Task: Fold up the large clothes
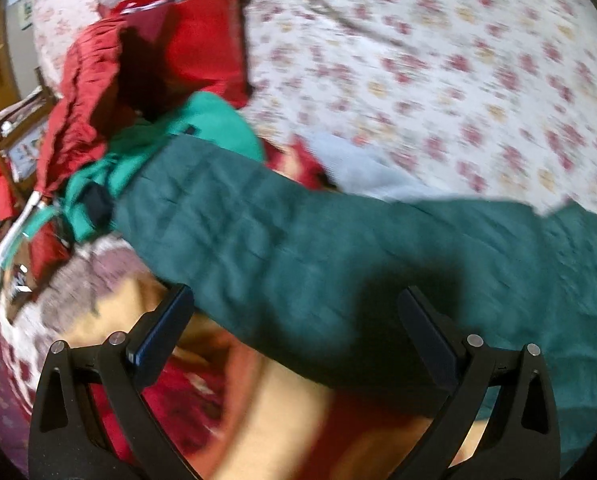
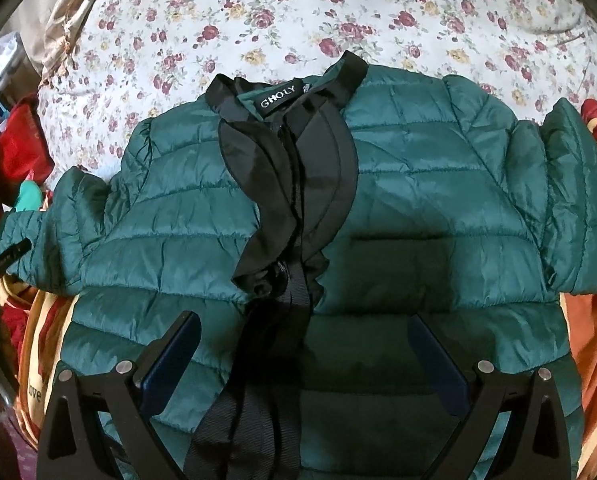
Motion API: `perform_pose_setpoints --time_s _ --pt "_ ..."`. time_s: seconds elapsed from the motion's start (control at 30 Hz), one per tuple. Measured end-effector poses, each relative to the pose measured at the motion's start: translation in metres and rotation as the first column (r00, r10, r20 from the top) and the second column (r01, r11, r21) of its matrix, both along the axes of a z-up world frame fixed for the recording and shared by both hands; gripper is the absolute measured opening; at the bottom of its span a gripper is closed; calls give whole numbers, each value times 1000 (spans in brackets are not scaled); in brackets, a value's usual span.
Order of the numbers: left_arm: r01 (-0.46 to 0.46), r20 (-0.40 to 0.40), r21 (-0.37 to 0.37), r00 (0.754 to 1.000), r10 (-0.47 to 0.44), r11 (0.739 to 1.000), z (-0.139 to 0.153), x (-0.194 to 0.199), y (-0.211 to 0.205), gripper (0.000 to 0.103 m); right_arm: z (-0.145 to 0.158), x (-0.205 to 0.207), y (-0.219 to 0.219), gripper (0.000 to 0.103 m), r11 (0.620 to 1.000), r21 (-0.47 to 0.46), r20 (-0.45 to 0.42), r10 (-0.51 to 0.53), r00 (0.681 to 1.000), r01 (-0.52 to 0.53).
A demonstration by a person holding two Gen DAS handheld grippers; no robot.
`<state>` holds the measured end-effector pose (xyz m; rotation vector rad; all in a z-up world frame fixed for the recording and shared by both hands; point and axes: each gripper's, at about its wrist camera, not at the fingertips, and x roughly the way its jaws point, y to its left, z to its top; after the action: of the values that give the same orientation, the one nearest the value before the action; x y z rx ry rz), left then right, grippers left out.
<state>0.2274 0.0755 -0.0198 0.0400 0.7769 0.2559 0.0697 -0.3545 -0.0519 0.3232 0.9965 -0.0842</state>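
Dark green quilted puffer jacket (image 2: 418,208), black-trimmed, flat on floral-sheeted bed (image 2: 298,12). Left hand-held gripper (image 1: 294,320) spread over sleeve (image 1: 258,220); right hand-held gripper (image 2: 304,344) spread, empty.

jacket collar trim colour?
Black collar trim on the teal jacket; clearest in right wrist view.

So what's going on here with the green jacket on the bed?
A person holding tongs in each hand is about to fold a dark green puffer jacket spread front-up on a floral bedsheet. The right tongs hover open over its lower front, near the black zipper trim. The left tongs hover open by one sleeve, beside a heap of red clothes. Nothing is gripped.
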Motion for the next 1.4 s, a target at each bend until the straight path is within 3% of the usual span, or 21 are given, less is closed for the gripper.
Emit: perform_pose_setpoints --time_s 0.3,0.37,0.43,0.47,0.6,0.63,0.87,1.07,1.27,1.4 --pt "-171 -3 -22 985 171 985 6 44 90 102 -5 0 9 102 999 6 -17 36 999 -36" --pt "-198 -19 -49 980 197 979 -2 54 106 88 -6 -1 12 102 999 7 -21 46 999 -46" --pt "-210 -55 -72 977 207 975 -11 64 114 59 -6 -1 13 102 999 10 -19 51 999 -51" --pt "-206 -69 -101 977 200 973 -15 67 119 53 -6 -1 12 102 999 9 -18 52 999 -51" --pt "-192 -23 -191 981 192 963 -14 62 126 14 -6 1 9 102 999 -3 -18 44 999 -44" --pt "-192 -19 -200 981 192 961 -11 60 125 11 -6 1 8 102 999 -2 -19 40 999 -40" --pt "-56 70 -147 995 67 988 29 22 75 6 -5 -3 2 102 999 23 -15 24 1000 -23" --pt "109 113 -126 989 -95 986 63 -18 12 5 7 -11 -1 102 999 14 10 30 999 -30" --pt "271 132 -92 957 -258 958 84 -51 -65 4 20 -25 -13 102 1000 5 29 23 999 -23" --pt "391 157 -57 912 -379 919 98 -76 -123 4 28 -36 -25 102 1000 -2 46 11 999 -11"
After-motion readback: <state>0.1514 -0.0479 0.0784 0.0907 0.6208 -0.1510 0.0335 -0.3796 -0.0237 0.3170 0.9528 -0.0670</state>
